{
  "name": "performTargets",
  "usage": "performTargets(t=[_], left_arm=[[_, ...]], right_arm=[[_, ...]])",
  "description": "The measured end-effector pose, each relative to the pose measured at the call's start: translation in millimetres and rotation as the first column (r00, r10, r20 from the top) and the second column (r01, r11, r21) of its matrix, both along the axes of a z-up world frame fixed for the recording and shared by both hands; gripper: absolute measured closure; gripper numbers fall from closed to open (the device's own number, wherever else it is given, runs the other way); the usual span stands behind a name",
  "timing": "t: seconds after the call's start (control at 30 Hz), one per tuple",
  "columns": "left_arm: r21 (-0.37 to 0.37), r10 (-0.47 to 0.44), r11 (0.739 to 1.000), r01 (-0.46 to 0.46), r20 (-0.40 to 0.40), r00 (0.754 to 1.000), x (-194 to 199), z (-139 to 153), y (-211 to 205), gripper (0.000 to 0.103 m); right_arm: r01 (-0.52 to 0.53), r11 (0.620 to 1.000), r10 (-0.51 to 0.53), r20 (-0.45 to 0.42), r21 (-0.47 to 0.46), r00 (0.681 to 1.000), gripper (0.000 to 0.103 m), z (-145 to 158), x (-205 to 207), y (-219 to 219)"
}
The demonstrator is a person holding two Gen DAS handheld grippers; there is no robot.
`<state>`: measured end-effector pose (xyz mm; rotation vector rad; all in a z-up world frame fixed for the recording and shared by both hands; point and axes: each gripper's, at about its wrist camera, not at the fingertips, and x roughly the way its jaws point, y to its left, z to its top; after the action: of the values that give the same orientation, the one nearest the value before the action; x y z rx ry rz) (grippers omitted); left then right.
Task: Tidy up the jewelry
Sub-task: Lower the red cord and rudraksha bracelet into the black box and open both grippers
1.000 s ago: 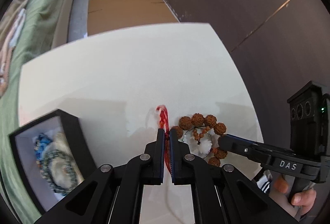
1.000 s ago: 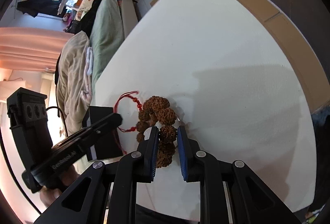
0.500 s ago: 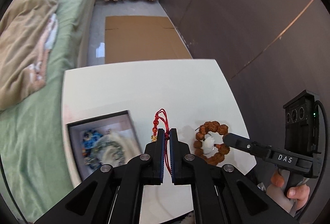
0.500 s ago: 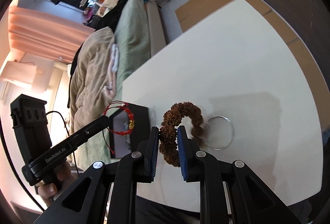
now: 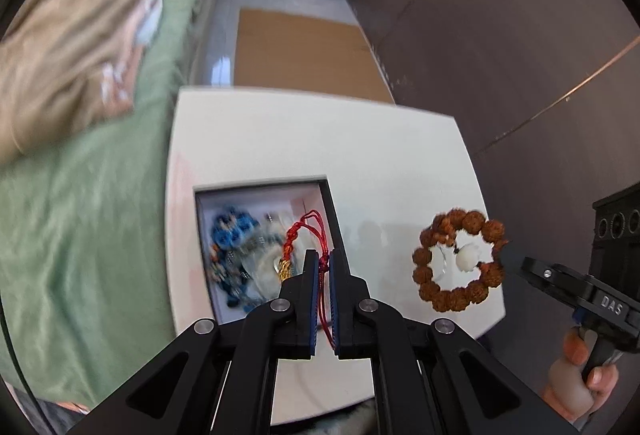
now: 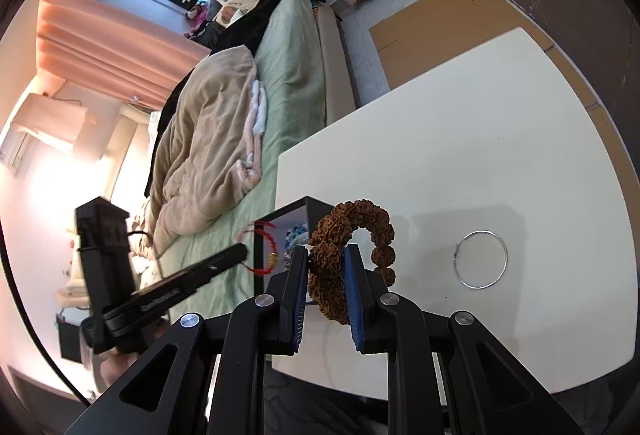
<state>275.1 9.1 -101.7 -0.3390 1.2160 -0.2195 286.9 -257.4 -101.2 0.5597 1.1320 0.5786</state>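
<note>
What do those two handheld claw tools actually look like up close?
Both are matte black plastic. The left gripper and right gripper each have two angular arms with silver bolts and blue ribbed pads. Each handle carries a black box with round lenses; white lettering marks the side.

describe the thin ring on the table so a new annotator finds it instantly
On the white table, look right of the right hand-held gripper that grips the brown seed-bead bracelet. The thin silver bangle lies flat and alone there: a bare wire hoop, no beads, no cord.
</note>
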Motion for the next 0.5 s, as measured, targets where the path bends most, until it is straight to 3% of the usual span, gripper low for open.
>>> performTargets(t=[0.07,0.1,0.17,0.2,0.23,0.5], left_arm=[[-0.007,0.003,1.0,-0.004,-0.025,1.0,1,-5,1,0.098],[-0.004,0.01,1.0,-0.01,-0.023,1.0,1,-6,1,0.092],[-0.007,0.022,1.0,-0.022,-0.011,1.0,0,-5,4,0.063],[-0.016,0.03,0.999,-0.03,0.001,1.0,-2,-3,7,0.042],[-0.023,0.036,0.999,-0.036,0.015,0.999,-4,-1,9,0.035],[-0.014,0.078,0.997,-0.077,0.043,0.996,-16,7,35,0.035]], right_arm=[[-0.005,1.0,0.005,0.006,-0.006,1.0,0.083,4,-2,3],[-0.006,1.0,0.007,0.008,-0.008,1.0,0.083,5,-2,4],[-0.007,1.0,0.007,0.012,-0.013,1.0,0.083,9,-4,6],[-0.008,1.0,0.008,0.014,-0.015,1.0,0.083,11,-4,7],[-0.009,1.0,0.009,0.016,-0.016,1.0,0.083,12,-4,8],[-0.061,0.998,0.062,0.043,-0.007,0.997,0.083,27,-5,34]])
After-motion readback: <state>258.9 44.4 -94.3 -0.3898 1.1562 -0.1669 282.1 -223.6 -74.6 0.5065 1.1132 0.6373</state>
